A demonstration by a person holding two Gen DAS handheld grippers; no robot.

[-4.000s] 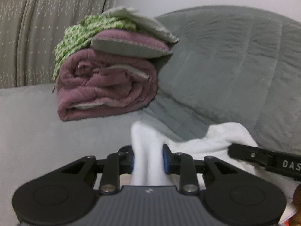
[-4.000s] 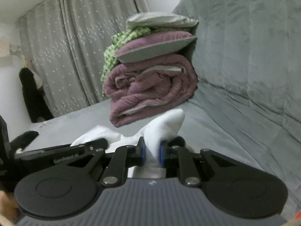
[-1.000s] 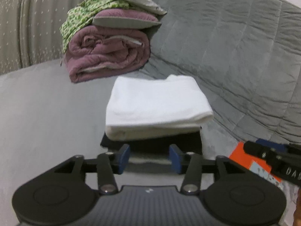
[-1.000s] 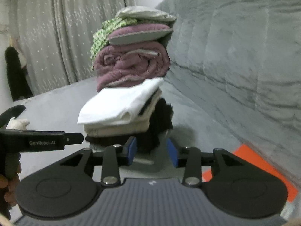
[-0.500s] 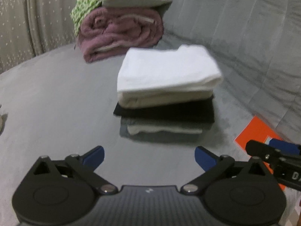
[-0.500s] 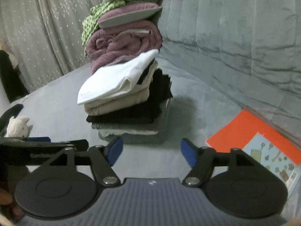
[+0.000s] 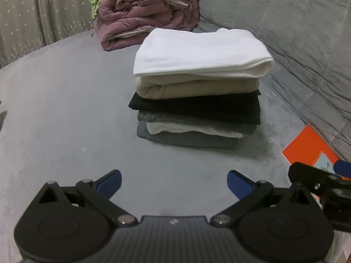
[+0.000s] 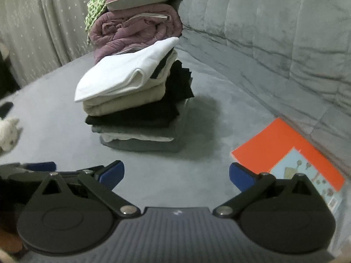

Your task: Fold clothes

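The left gripper (image 7: 173, 180) and right gripper (image 8: 175, 175), fingers just spread wide with nothing between them, hover near the stack of folded clothes (image 7: 197, 87) on the sofa (image 7: 65, 120).

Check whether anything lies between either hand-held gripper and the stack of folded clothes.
Nothing visible does. Bare grey sofa seat separates the open left hand-held gripper and the open right hand-held gripper from the stack of folded clothes. The right one's jaws have just been opening, with nothing between them. The orange booklet lies off to the right.
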